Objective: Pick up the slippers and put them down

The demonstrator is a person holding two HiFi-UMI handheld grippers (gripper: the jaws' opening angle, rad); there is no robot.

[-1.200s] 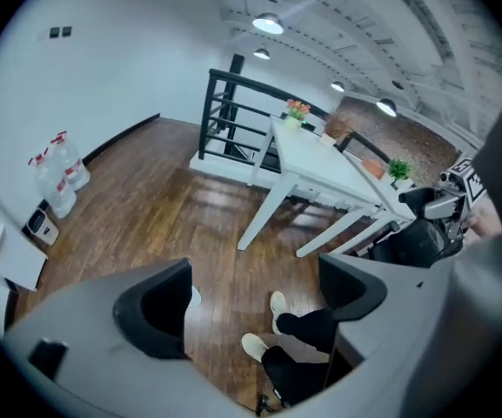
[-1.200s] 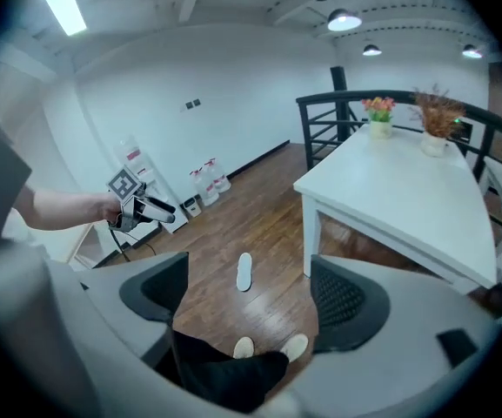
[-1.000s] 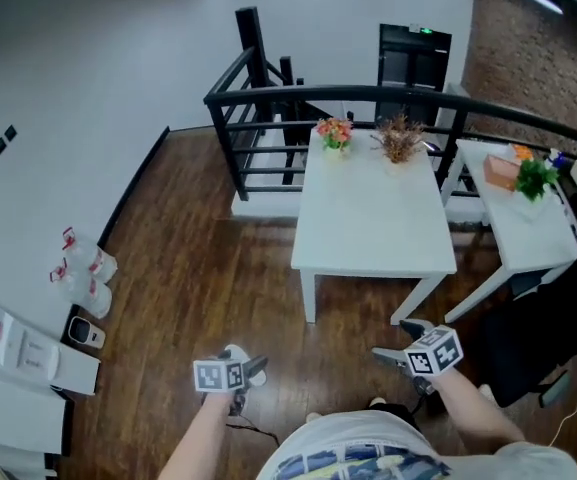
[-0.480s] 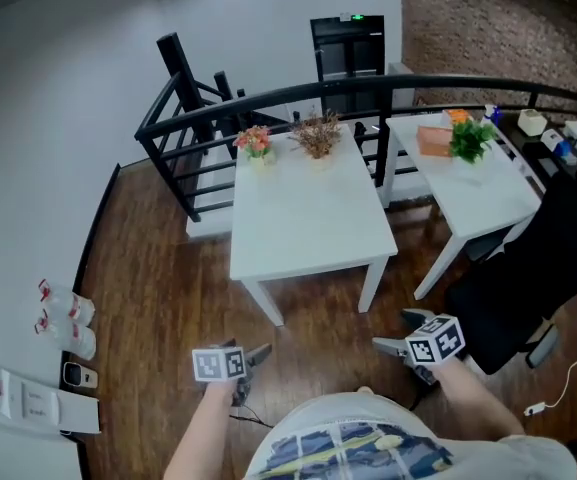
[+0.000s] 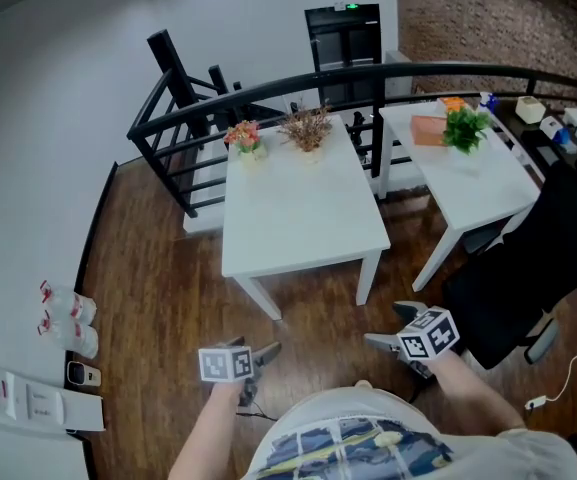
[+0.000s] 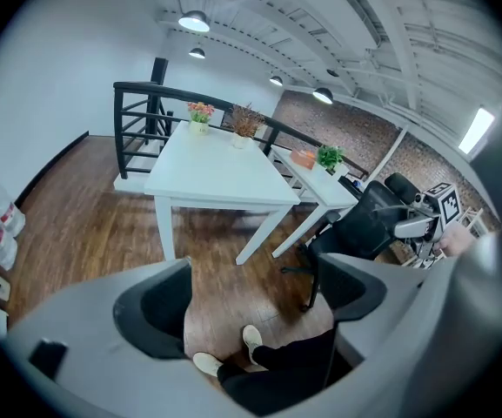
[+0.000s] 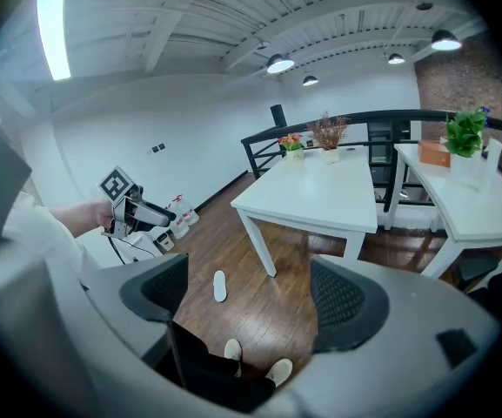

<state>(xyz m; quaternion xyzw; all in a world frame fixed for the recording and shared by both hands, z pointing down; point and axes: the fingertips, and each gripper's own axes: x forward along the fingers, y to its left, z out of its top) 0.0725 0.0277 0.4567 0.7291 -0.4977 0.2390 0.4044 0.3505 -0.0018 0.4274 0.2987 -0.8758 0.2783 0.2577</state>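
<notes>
Right gripper view: right gripper [image 7: 251, 299] jaws stand wide apart with nothing between the pads. Through the gap you see only wood floor [image 7: 272, 307] and the person's feet in light shoes [image 7: 278, 371]. A single white slipper [image 7: 219, 286] lies flat on the floor near the closest leg of the white table [image 7: 320, 194], on the person's side of it. Neither gripper touches it.

Left gripper view: left gripper [image 6: 251, 294] jaws are also apart, roughly as wide as the right pair, and hold nothing. The same floor and shoes show between them.

Head view: both grippers are held in the air on the near side of the table, clear of it, each in a hand. They are pointed down and toward the table, well apart from each other.

On the table's far edge, side by side, are a small pot of pink-orange flowers [image 5: 246, 138] and a dried brown plant [image 5: 306, 128]. The rest of the tabletop is bare.

A black railing [image 5: 268, 96] runs right behind the table. A second white table [image 5: 488, 183] stands just beside it and carries a green plant [image 5: 463, 126] and an orange box [image 5: 428, 130]. A black chair [image 5: 538, 258] sits at the near side of that second table. Clear bottles with red labels [image 5: 68, 318] stand against the wall, well away from the table.
</notes>
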